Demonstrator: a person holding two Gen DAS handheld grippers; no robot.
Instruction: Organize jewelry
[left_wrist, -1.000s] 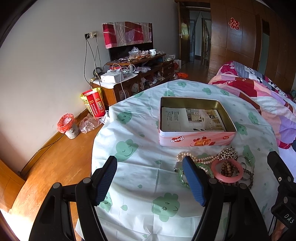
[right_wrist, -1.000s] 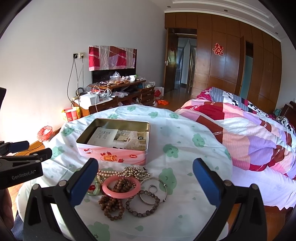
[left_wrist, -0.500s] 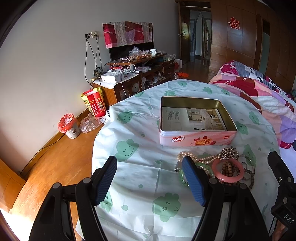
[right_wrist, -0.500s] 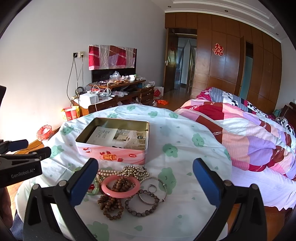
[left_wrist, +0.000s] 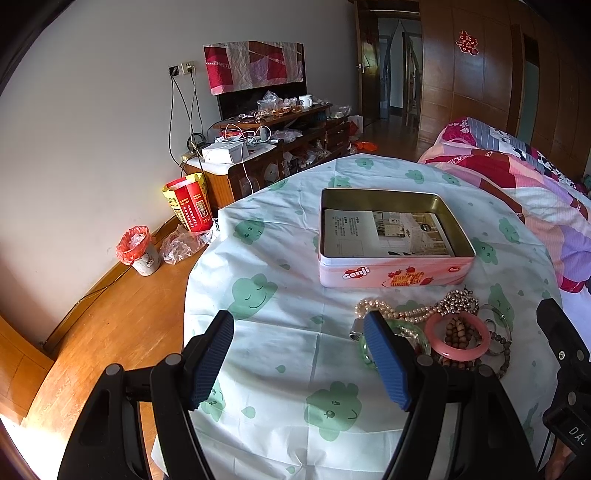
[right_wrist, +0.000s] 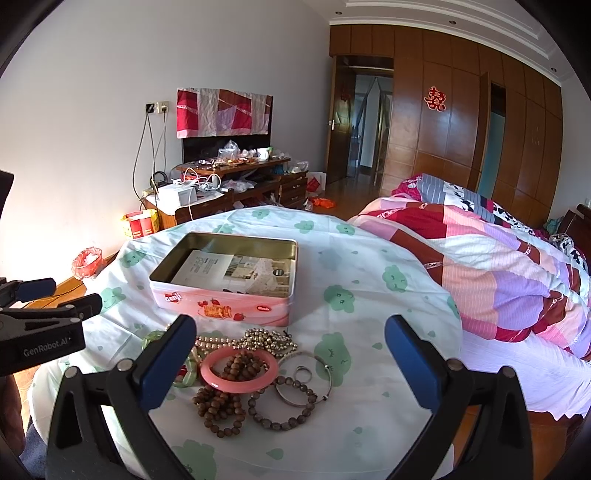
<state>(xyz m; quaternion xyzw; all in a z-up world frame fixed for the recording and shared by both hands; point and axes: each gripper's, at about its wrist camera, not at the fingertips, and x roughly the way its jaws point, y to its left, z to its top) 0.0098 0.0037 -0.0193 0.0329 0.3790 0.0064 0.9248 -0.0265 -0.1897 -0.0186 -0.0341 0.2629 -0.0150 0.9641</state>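
A pile of jewelry lies on the round table in front of an open pink tin (left_wrist: 395, 275) (right_wrist: 221, 304) that holds a paper leaflet. The pile has a pink bangle (right_wrist: 239, 369) (left_wrist: 457, 336), brown bead bracelets (right_wrist: 218, 408), a pearl strand (right_wrist: 218, 341), a green bangle (right_wrist: 186, 369), silver bangles (right_wrist: 306, 380) and a ring. My right gripper (right_wrist: 290, 354) is open and empty, hovering just before the pile. My left gripper (left_wrist: 299, 349) is open and empty, left of the pile.
The table wears a white cloth with green cloud prints (left_wrist: 258, 295). A bed with a patchwork quilt (right_wrist: 498, 266) stands to the right. A cluttered wooden cabinet (left_wrist: 266, 155), a red bag and a small bin (left_wrist: 138, 249) stand by the left wall.
Both views have shifted only slightly; the grippers stay open and the jewelry and tin have not moved.
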